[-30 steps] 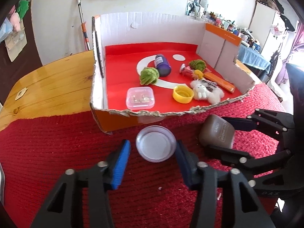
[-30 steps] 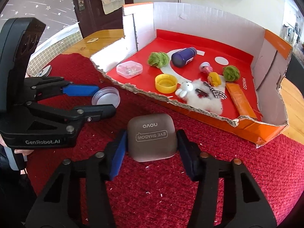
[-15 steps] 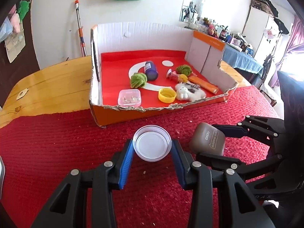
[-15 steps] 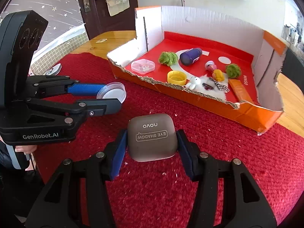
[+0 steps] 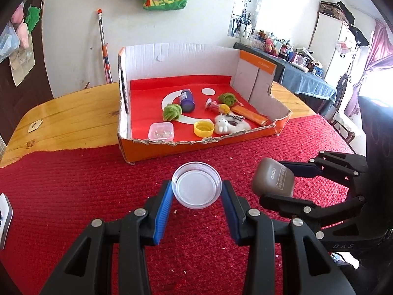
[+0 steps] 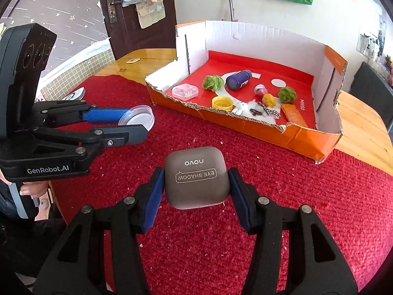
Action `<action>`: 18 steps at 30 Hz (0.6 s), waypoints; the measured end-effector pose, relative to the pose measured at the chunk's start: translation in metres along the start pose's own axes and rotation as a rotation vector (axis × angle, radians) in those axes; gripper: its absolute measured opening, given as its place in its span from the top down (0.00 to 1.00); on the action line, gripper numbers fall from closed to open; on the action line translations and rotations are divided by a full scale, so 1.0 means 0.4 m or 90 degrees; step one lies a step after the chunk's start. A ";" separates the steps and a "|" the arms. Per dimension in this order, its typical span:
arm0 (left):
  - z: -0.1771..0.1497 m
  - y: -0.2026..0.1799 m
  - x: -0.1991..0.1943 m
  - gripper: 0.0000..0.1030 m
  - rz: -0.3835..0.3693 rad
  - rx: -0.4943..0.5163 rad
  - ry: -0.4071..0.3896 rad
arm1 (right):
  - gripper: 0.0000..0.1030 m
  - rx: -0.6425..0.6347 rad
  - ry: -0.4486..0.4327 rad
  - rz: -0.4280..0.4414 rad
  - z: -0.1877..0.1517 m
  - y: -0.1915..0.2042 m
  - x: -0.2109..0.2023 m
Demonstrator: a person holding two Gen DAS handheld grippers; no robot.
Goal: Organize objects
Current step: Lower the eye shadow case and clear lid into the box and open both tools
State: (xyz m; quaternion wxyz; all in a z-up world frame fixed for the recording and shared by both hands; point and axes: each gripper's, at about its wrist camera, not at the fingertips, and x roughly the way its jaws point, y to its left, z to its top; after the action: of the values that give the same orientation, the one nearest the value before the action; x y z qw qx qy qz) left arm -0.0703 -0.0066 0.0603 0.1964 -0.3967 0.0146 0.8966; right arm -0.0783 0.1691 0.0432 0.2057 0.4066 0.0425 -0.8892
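Note:
My left gripper [image 5: 196,191] is shut on a clear round plastic lid [image 5: 197,184] and holds it above the red cloth; it also shows in the right wrist view [image 6: 137,120]. My right gripper [image 6: 195,182] is shut on a brown eye-shadow case [image 6: 196,177], which also shows at the right of the left wrist view [image 5: 273,180]. An open cardboard box [image 5: 157,59] with a red floor stands beyond both, holding a purple bottle [image 5: 187,100], a yellow cap [image 5: 203,129], a small clear case [image 5: 161,131], green pompoms and a white plush.
A red cloth [image 5: 73,184] covers the near part of a wooden table [image 5: 73,113]. A white object [image 5: 5,218] lies at the cloth's left edge. A door [image 6: 73,12] and a tiled ledge are behind the left gripper.
Both grippers have pulled back and up from the box with their objects held. The left jaws have closed onto the clear lid.

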 end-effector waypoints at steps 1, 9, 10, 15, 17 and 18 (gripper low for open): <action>0.000 -0.002 -0.002 0.59 0.000 0.001 -0.001 | 0.51 0.000 -0.001 0.000 -0.001 0.000 -0.002; 0.039 -0.011 -0.031 0.59 -0.006 0.015 -0.018 | 0.51 0.006 -0.021 0.025 0.028 -0.017 -0.045; 0.057 -0.012 -0.034 0.59 -0.003 0.022 -0.022 | 0.51 0.003 -0.028 0.022 0.041 -0.023 -0.055; 0.144 -0.002 -0.016 0.59 0.011 0.024 -0.013 | 0.51 -0.009 -0.047 -0.011 0.138 -0.050 -0.083; 0.188 0.010 0.008 0.59 0.022 0.017 -0.003 | 0.51 -0.005 -0.045 -0.033 0.193 -0.071 -0.074; 0.209 0.018 0.023 0.59 0.023 0.011 0.006 | 0.51 -0.002 -0.042 -0.038 0.210 -0.080 -0.068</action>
State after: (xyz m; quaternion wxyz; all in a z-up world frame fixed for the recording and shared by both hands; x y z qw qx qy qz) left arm -0.1375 0.0052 0.1101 0.1840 -0.3988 0.0306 0.8979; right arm -0.1343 0.1870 0.1164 0.1811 0.3755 0.0495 -0.9076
